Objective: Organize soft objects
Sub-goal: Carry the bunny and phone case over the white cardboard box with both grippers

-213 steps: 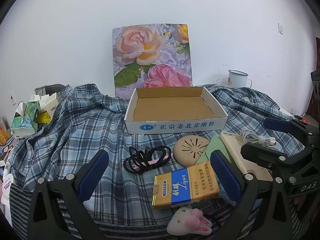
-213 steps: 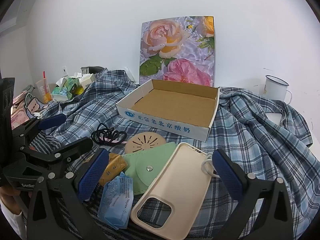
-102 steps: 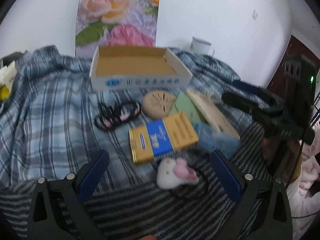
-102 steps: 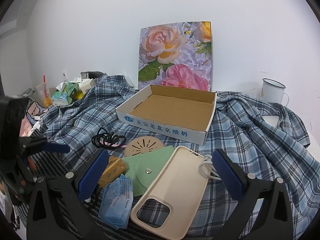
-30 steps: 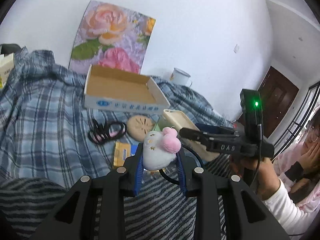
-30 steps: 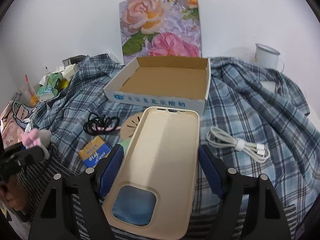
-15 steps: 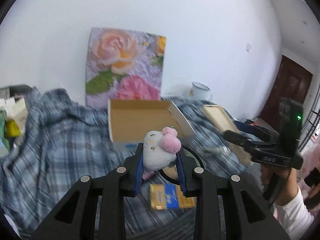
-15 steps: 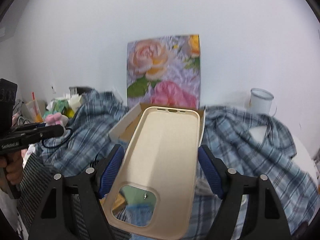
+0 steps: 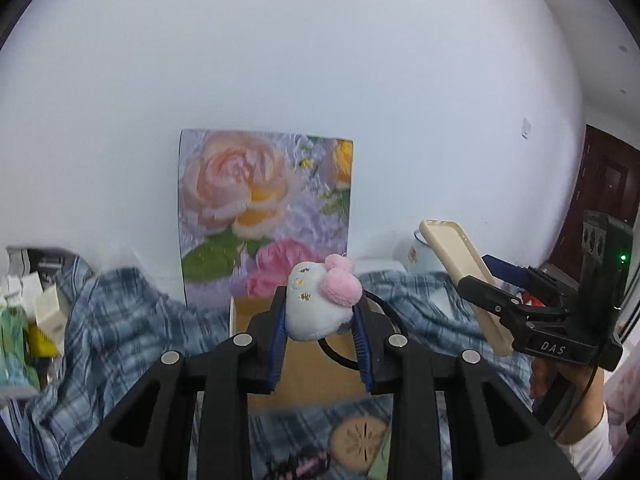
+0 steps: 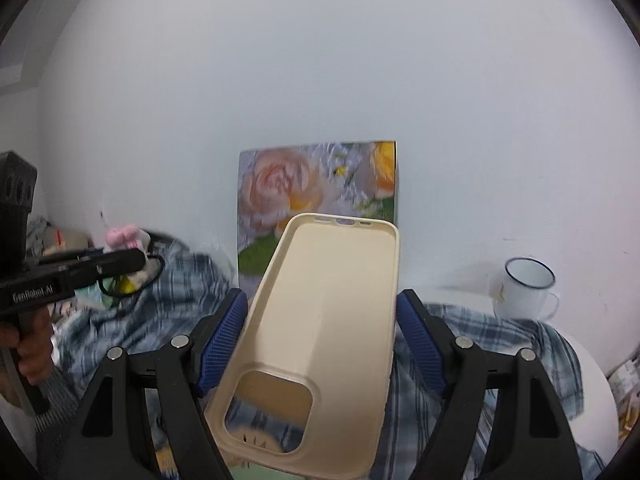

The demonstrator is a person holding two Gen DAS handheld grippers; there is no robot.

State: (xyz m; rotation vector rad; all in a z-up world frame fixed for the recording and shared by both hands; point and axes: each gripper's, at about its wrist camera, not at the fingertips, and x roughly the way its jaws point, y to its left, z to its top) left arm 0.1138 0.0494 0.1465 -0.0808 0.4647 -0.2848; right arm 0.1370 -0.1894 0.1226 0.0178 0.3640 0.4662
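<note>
- Left wrist view: the left gripper (image 9: 320,320) is holding a white plush toy (image 9: 316,308) with pink ears, its jaws clamped on the toy's two sides, and a black cord loop (image 9: 340,354) is hanging from the toy
- The toy is sitting up in the air, in front of an open cardboard box (image 9: 308,376) that is lying on a blue plaid cloth (image 9: 132,320)
- A flower picture (image 9: 264,208) is leaning against the white wall behind the box
- A round tan disc (image 9: 358,438) is lying on the cloth near the bottom edge, and small cartons (image 9: 32,320) are crowding the left edge
- On the right, the right gripper (image 9: 486,296) is carrying a beige phone case (image 9: 464,276), tilted, with a hand (image 9: 560,376) below it
- Right wrist view: the right gripper (image 10: 320,328) is gripping the phone case (image 10: 320,328) across its width, jaws clamped on its long edges, open side facing the camera and camera cutout at the near end
- A white enamel mug (image 10: 524,288) is standing on the right, beside the cloth (image 10: 492,344)
- At the left, the left gripper (image 10: 132,258) is showing with the plush toy (image 10: 124,236) at its tip, blurred, and a hand (image 10: 28,352) is gripping its handle
- The flower picture (image 10: 312,184) is standing behind the case
</note>
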